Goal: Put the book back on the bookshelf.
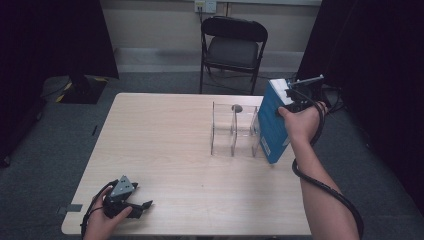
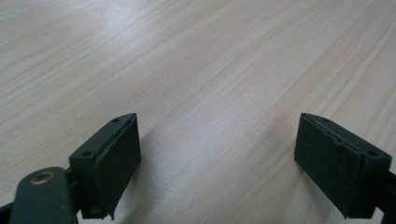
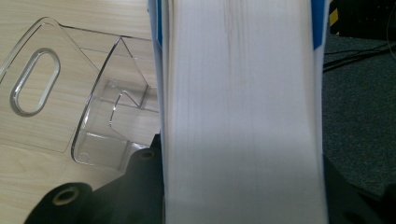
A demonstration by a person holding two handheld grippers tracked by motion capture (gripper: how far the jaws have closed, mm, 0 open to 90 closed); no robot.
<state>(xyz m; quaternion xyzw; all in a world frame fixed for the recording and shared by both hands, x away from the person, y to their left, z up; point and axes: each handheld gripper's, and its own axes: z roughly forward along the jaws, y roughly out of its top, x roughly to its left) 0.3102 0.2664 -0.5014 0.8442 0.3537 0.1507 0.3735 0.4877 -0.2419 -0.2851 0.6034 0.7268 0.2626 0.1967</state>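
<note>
A thick blue-covered book hangs tilted at the right end of a clear plastic rack with upright dividers. My right gripper is shut on the book's upper part. From the right gripper view the white page edges of the book run between the jaws, and the clear rack lies to the left. My left gripper rests open on the table near the front left corner. Its black pads stand wide apart over bare wood, with nothing between them.
The light wooden table has bare room left of the rack. A black folding chair stands behind the table's far edge. Dark curtains hang at both sides. Grey carpet lies off the right edge, close to the book.
</note>
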